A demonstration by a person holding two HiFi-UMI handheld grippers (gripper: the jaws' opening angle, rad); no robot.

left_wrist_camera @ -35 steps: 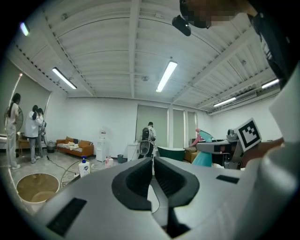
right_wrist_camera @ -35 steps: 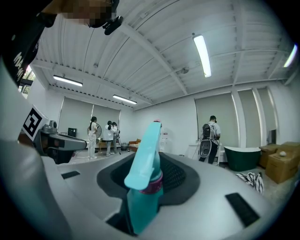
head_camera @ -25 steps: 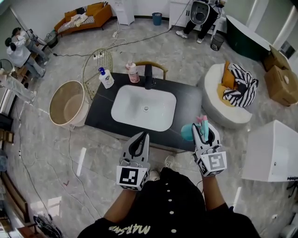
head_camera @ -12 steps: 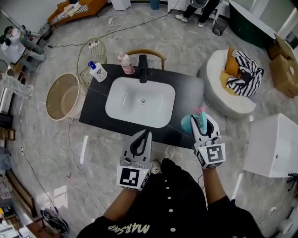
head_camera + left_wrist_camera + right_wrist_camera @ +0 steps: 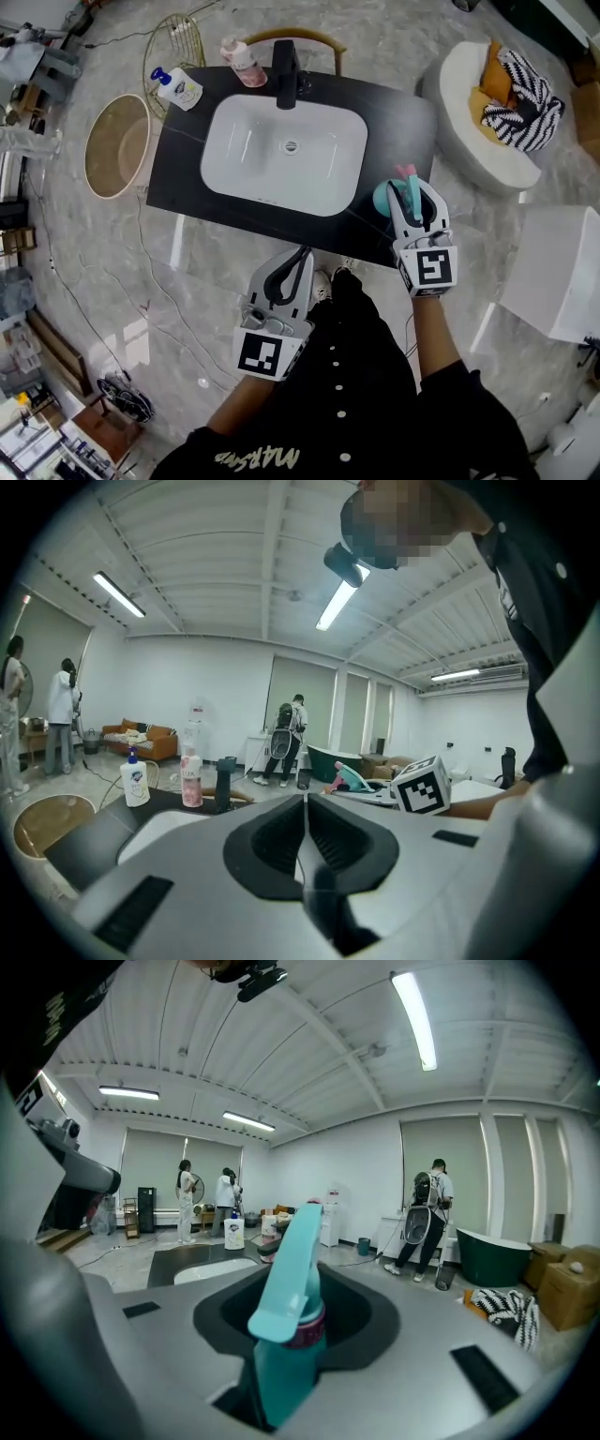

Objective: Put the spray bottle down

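Where counter [image 5: 183,173] ends (near corner), spray bottle [image 5: 382,197] hovers

We note bright, even light from ceiling tubes [image 5: 412,1016]; glossy floor [image 5: 84,244] shows glare patches (soft shadows only); both gripper views bend strongly, corners black

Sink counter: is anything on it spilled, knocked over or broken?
Nothing stands out. The soap bottle and pink bottle stand upright on the counter, and the right gripper holds the spray bottle upright near its front corner.
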